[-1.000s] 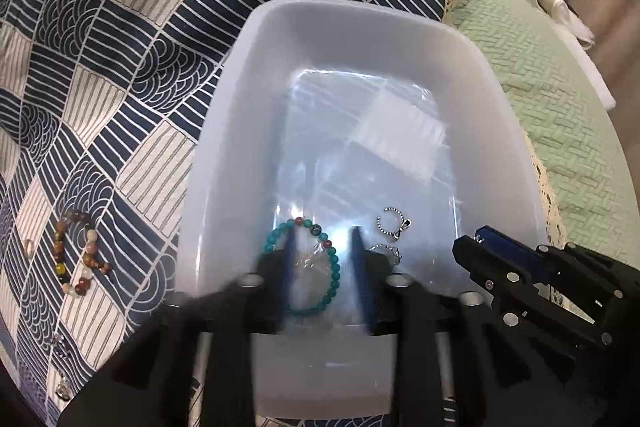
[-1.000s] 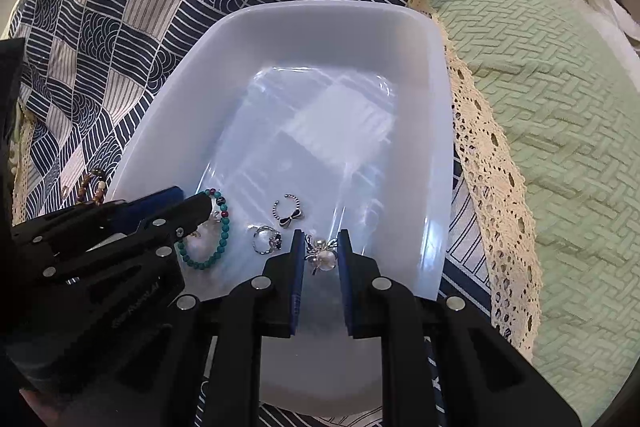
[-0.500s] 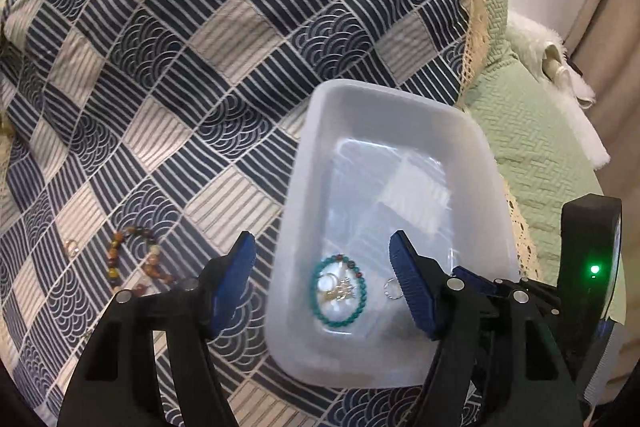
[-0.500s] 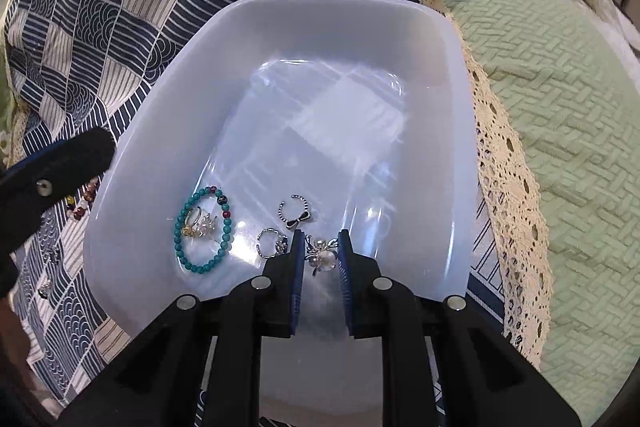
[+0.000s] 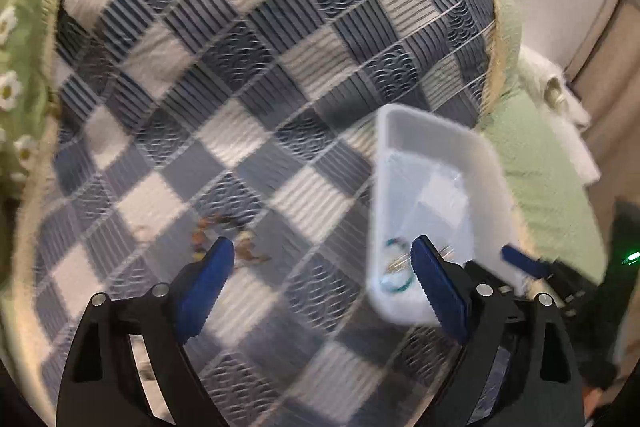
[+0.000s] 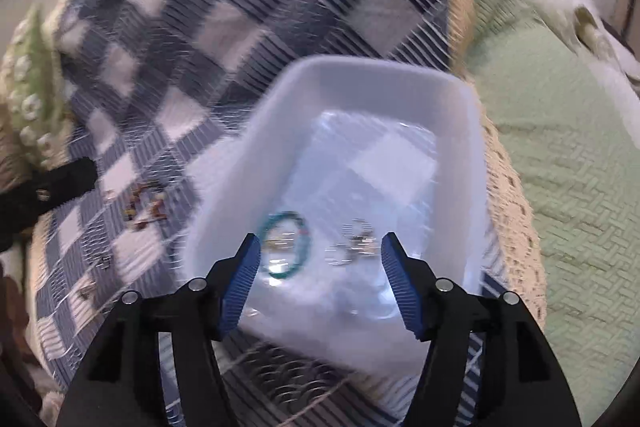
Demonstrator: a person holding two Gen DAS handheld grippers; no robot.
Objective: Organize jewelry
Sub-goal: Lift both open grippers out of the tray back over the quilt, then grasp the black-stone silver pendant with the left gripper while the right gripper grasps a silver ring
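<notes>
**No readable text in either view**

No word, label, brand, number or sign can be read in the two pictures. Both views are blurred. The patchwork cloth [image 5: 248, 99] carries only stripes and wave patterns, not letters. The white tray [image 6: 360, 83] has plain walls with no print that I can see. A small green light [image 5: 632, 258] glows at the right edge of the left wrist view, but no marking beside it is legible.
</notes>
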